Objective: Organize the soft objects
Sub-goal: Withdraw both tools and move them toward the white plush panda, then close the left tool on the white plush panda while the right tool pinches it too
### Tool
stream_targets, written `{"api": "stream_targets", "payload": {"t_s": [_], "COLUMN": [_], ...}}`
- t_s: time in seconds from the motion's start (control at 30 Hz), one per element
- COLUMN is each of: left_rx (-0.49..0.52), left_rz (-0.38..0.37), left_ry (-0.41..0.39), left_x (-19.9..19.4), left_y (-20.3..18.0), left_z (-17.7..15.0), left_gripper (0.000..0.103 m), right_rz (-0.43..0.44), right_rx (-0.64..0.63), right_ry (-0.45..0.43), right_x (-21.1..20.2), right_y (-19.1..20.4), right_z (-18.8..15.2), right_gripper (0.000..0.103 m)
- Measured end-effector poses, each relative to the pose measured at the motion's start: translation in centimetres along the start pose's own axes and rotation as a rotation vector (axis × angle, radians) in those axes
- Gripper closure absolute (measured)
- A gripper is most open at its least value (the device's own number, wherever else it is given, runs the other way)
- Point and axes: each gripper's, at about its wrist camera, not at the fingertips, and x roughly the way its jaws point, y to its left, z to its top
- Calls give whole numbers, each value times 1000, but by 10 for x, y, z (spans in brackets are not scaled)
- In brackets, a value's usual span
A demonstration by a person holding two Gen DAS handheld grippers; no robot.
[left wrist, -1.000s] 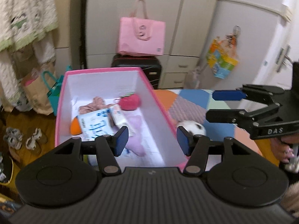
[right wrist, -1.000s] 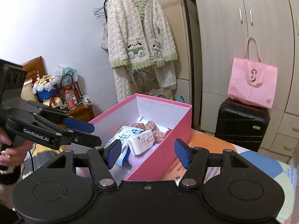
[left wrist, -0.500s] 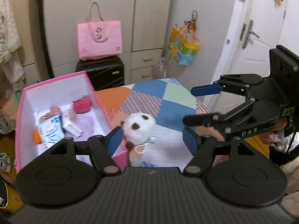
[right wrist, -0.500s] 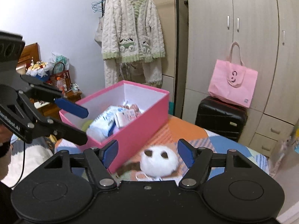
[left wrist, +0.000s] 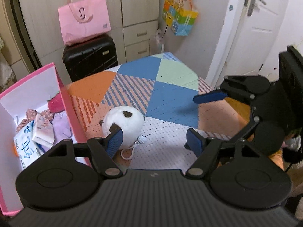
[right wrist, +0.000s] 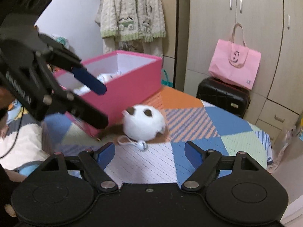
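Patchwork bedding (left wrist: 170, 87) covers the surface, with the white panda plush (left wrist: 123, 126) lying just beside the pink box (left wrist: 68, 102) of soft things. Both tools hold nothing: the left gripper (left wrist: 153, 141) and right gripper (right wrist: 149, 153) have just been opening their jaws, the plush not yet between either pair. 2 grippers converging on 1 small round toy could collide, or nudge it away. Its dangling cord and bell (right wrist: 142, 145) might snag.

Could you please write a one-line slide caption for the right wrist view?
Open right tool faces a white panda plush lying on the patchwork cover beside the pink box.
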Motion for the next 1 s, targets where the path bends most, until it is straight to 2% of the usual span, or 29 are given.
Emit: {"api": "stream_targets", "payload": {"t_s": [0.17,0.27,0.43,0.57,0.77,0.83,0.93,1.0], "left_rx": [-18,-35,-41,-122,-124,-131,-108,-93], "left_rz": [-3,36,73,70,114,123,145,137], "left_ry": [65,90,94,119,113,111,103,103], "left_x": [30,47,64,79,86,87,89,89], "left_y": [8,12,18,29,29,31,32,33], "left_z": [16,23,30,35,34,33,33,33], "left_gripper": [30,30,30,32,33,36,48,50], "right_rz": [51,85,105,109,149,164,199,220], "right_rx": [19,24,50,8,51,71,97,103], "right_ry": [-12,-30,-33,-30,-22,-21,-17,-11], "right_x": [22,37,63,78,96,102,110,114], "right_y": [-9,-12,-16,-15,-26,-30,-33,-34], "right_z": [-4,-4,-1,3,11,11,12,12], "right_gripper": [19,19,19,19,19,19,18,18]}}
